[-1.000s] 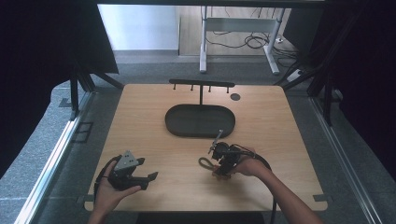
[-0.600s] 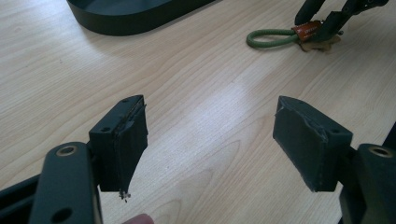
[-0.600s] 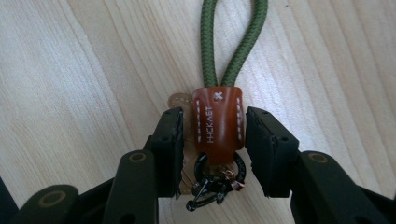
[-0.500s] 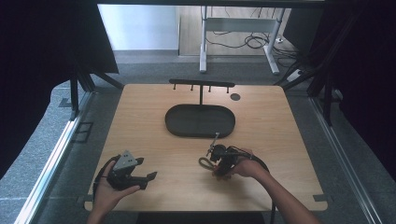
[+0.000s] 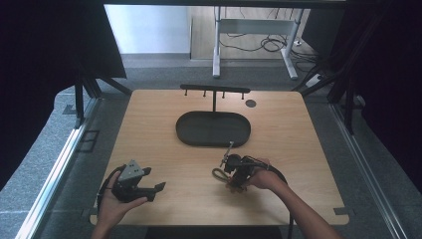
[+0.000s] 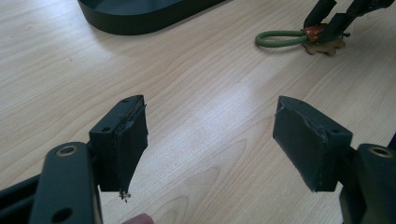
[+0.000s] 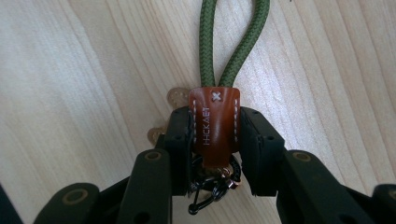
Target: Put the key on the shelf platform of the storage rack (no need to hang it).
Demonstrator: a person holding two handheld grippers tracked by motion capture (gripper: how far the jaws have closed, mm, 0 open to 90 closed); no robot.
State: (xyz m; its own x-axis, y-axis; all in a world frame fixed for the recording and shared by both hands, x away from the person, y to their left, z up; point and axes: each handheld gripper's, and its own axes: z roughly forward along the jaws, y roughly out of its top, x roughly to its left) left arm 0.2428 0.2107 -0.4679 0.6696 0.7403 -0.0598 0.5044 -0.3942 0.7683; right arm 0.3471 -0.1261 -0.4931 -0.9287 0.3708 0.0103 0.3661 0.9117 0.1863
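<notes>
A keychain lies on the wooden table: a green cord loop (image 7: 231, 44) joined by a brown leather tab (image 7: 215, 126), with a metal ring and key under it. My right gripper (image 7: 215, 140) is shut on the leather tab, jaws pressing both its sides. In the high view the right gripper (image 5: 234, 172) sits right of the table's middle, the cord loop (image 5: 218, 174) poking out to its left. My left gripper (image 5: 158, 187) rests near the front left edge, and stands open (image 6: 210, 140) over bare wood. From the left gripper view the keychain (image 6: 299, 38) lies far ahead.
A dark oval tray (image 5: 213, 128) sits at the table's middle back, with a black peg rack (image 5: 215, 90) behind it. A small dark disc (image 5: 251, 103) lies near the back right. Bare wood lies between the two grippers.
The right gripper has shifted very slightly with the keychain. The left gripper has barely moved.
</notes>
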